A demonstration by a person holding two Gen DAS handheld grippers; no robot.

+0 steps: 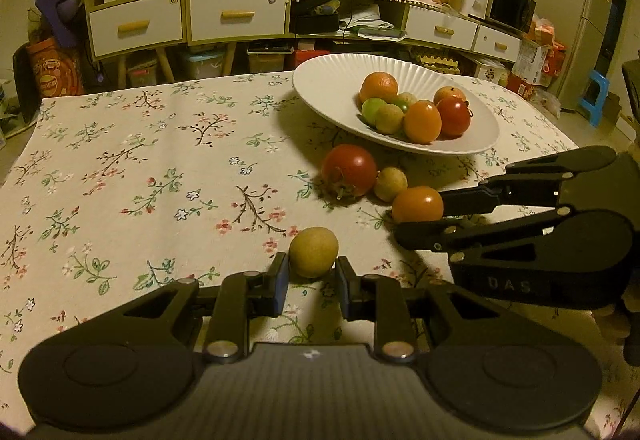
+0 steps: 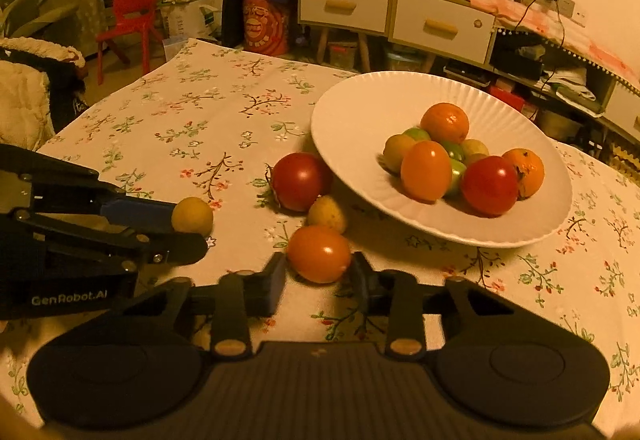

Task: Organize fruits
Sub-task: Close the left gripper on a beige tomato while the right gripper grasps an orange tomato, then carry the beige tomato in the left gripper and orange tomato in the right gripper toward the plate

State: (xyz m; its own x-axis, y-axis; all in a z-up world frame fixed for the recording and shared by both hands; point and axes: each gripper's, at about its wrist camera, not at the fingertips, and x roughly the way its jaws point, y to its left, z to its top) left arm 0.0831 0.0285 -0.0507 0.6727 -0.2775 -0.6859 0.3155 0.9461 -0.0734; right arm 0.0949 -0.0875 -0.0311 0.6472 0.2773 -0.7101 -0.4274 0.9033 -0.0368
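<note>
On table [image 2: 224,128], left tool [image 1: 311,272] pinching yellow-green fruit [image 1: 313,251]; right tool [image 2: 319,272] pinching orange tomato [image 2: 319,254]. Risking slip: round, smooth skins squirting from pads on lifting, rolling toward table edge or knocking neighbouring small yellow fruit [image 2: 327,214].

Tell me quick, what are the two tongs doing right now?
Left tongs: closed on the small yellow-green fruit.
Right tongs: closed on the orange tomato, which rests on the tablecloth.

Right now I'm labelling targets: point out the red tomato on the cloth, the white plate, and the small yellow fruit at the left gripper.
red tomato [image 1: 349,170], left wrist view, front skin.
white plate [image 2: 352,120], right wrist view, bare ribbed inner wall.
small yellow fruit [image 1: 313,251], left wrist view, centre.
</note>
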